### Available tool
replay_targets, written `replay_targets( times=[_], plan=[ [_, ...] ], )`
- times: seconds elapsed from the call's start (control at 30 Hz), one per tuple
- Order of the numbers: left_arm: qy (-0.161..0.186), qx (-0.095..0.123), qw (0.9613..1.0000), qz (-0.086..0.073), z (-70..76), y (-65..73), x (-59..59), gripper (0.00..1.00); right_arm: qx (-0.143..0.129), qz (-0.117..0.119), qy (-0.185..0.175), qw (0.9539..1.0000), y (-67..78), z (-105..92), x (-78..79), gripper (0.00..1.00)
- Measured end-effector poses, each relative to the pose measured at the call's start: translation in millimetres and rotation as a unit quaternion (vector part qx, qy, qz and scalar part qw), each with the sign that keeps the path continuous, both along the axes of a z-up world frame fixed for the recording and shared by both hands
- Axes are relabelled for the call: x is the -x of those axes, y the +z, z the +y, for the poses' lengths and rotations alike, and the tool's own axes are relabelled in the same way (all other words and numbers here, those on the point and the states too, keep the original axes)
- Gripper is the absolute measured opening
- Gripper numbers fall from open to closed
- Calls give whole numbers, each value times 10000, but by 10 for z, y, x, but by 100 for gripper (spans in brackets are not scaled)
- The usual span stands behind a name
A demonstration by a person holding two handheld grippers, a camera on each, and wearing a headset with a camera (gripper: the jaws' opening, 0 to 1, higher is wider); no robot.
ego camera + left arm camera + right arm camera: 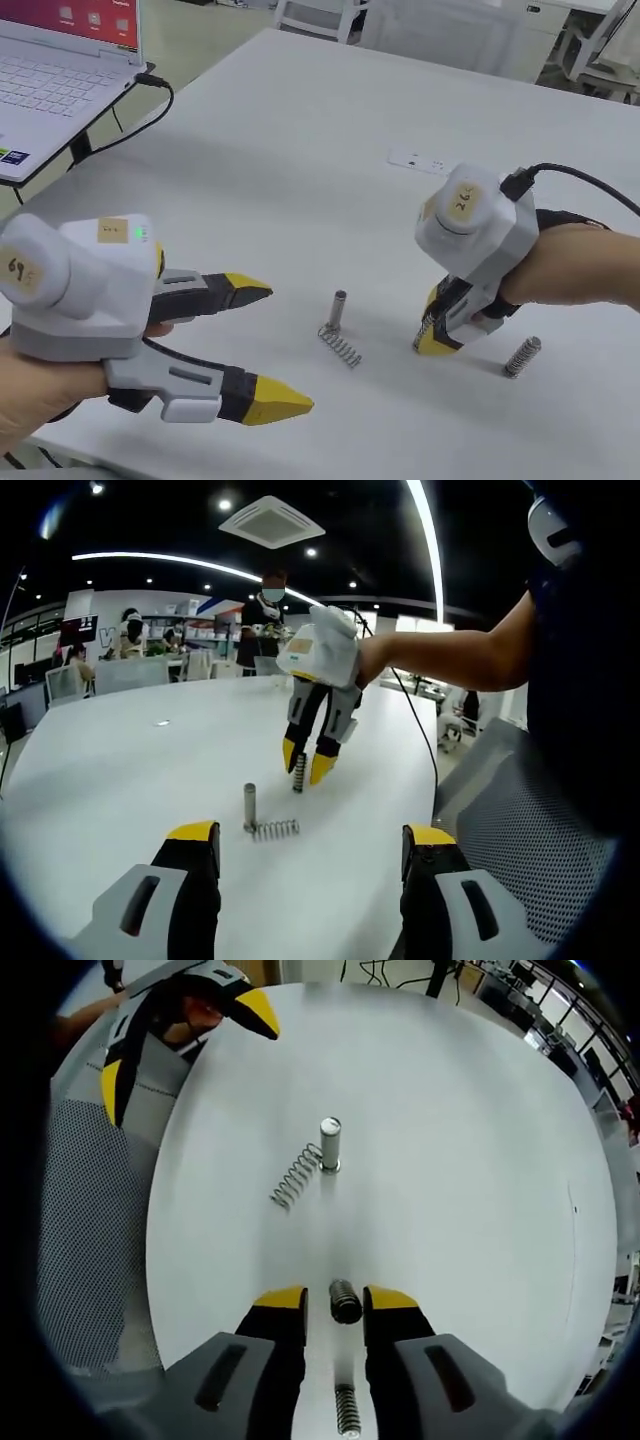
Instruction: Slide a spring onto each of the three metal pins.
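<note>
One metal pin [339,309] stands upright mid-table, with a loose spring [340,347] lying at its foot; both also appear in the left gripper view, pin [250,806] and spring [276,829]. My right gripper [437,340] points down at the table to the pin's right, shut on a second spring [345,1302] held upright, seen from the left as spring [298,772]. A third spring [522,356] lies further right. My left gripper [270,345] hovers open and empty to the left of the pin, jaws wide apart [312,838].
An open laptop [60,70] with a black cable [150,105] sits on a stand off the table's far left. A white label [420,160] lies flat beyond the pin. The white table [280,180] has wide bare room behind the pin. Chairs stand at the back.
</note>
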State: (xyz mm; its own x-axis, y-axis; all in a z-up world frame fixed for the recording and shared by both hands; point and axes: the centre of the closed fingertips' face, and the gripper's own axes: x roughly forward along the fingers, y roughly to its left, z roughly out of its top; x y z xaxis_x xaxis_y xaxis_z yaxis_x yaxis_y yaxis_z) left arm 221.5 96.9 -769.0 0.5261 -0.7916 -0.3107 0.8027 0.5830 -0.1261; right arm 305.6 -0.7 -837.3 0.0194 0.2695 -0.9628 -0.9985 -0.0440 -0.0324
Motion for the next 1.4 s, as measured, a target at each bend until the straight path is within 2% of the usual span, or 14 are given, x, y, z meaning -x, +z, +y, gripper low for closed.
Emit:
replay_targets(
  times=[0.43, 1.0, 1.4],
  plan=[
    [-30, -12, 10000, -34, 0, 12, 13, 70, -217, -73, 137, 9996, 143, 254, 74, 23],
    [24, -20, 10000, -87, 39, 46, 27, 69, -257, -79, 212, 9994, 114, 544, 242, 21],
    [62, -26, 9999, -112, 50, 55, 41, 68, -266, -54, -204, 9994, 50, 650, 269, 18]
  ],
)
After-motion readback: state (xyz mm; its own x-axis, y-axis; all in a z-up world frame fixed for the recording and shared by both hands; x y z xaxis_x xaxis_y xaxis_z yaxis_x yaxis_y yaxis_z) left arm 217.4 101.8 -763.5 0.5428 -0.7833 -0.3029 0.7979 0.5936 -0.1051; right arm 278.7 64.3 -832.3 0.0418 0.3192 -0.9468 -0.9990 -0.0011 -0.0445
